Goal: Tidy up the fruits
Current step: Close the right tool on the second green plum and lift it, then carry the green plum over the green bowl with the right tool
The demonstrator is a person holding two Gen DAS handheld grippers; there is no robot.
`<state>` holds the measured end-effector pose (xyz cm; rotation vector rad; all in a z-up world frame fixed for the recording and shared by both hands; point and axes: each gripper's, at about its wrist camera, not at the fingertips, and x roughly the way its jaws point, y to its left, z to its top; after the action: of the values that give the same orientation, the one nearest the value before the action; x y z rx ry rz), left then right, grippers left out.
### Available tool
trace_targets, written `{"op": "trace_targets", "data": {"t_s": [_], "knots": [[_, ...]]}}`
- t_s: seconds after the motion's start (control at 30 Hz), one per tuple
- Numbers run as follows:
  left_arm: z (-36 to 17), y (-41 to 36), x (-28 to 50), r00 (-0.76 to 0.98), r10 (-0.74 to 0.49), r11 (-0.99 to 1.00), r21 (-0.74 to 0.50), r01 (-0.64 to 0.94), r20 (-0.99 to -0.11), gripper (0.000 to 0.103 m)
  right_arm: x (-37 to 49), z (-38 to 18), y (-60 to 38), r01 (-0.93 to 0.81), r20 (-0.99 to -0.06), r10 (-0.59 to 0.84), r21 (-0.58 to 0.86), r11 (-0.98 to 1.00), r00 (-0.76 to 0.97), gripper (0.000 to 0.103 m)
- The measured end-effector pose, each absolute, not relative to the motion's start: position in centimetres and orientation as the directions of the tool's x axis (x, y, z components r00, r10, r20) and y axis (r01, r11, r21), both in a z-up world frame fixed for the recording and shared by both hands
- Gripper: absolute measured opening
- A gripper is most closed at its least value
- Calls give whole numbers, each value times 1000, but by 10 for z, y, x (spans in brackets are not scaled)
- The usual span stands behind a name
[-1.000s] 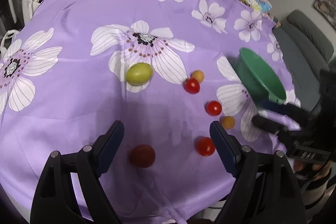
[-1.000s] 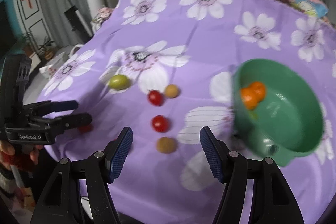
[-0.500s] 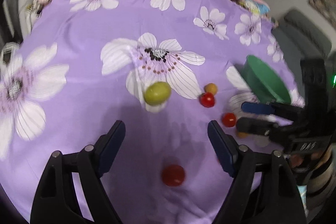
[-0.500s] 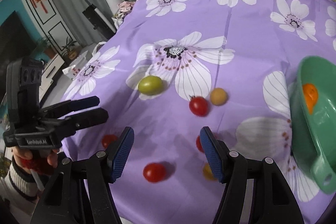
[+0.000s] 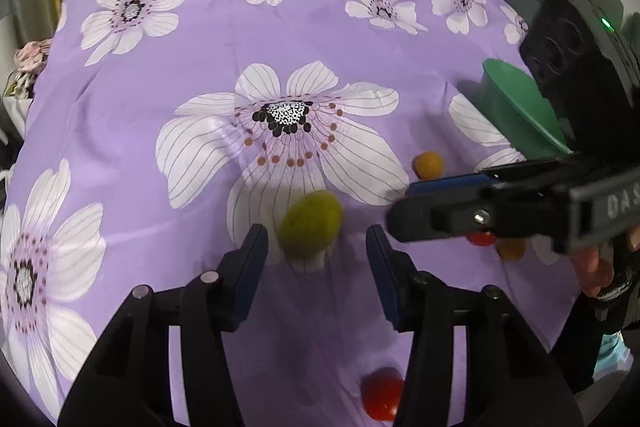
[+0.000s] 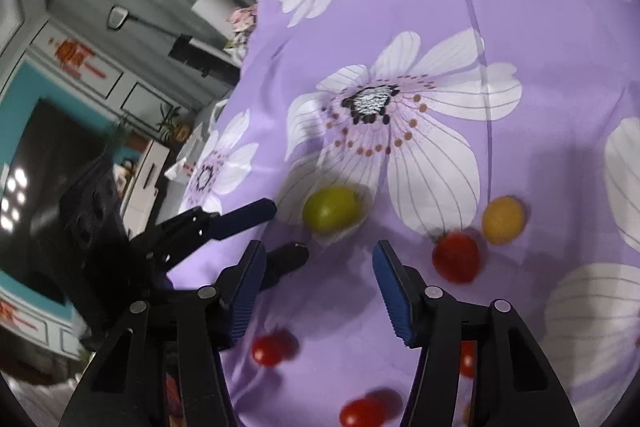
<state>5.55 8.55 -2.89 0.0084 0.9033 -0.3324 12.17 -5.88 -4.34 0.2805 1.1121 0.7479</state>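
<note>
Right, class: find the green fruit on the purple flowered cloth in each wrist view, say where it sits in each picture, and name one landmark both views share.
Left wrist view: the green fruit sits just below centre, right ahead of the closing left gripper, untouched.
Right wrist view: the green fruit is at centre, above the right gripper.
Shared landmark: the large white flower with the dark centre, just above the fruit.
</note>
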Motion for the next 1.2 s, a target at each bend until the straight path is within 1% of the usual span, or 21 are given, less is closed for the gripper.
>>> {"op": "trace_targets", "data": {"t_s": [0.1,0.27,0.3,0.33,0.47,0.6,0.67,0.83,1.07,1.2], "knots": [[-31,83,65,550,-279,946,-126,299,-787,47,135,-52,-55,-365,-695,692,603,709,197,58],[-36,79,74,528,-272,943,-113,314,-804,39,147,-62,-40,-344,-707,690,616,709,156,58],[-37,79,75,521,-271,942,-112,316,-809,39,148,-63,-38,-341,-706,691,619,707,152,58],[-39,78,76,516,-269,942,-110,317,-813,39,150,-64,-34,-341,-708,690,618,708,150,55],[-42,77,80,499,-271,941,-117,318,-823,37,154,-65,-29,-338,-723,673,602,724,154,54],[-48,74,84,473,-265,939,-115,323,-840,37,156,-67,-25,-343,-747,647,574,744,153,49],[-48,73,84,471,-260,941,-110,321,-843,37,157,-70,-23,-351,-766,627,553,756,143,43],[-49,72,82,469,-260,939,-109,325,-844,36,156,-73,-23,-361,-768,629,557,747,117,43],[-49,72,71,492,-267,942,-117,314,-828,35,140,-71,-20,-414,-759,629,525,744,166,41],[-45,70,62,503,-289,942,-150,299,-814,35,130,-66,-22,-421,-756,627,514,747,188,40]]}}
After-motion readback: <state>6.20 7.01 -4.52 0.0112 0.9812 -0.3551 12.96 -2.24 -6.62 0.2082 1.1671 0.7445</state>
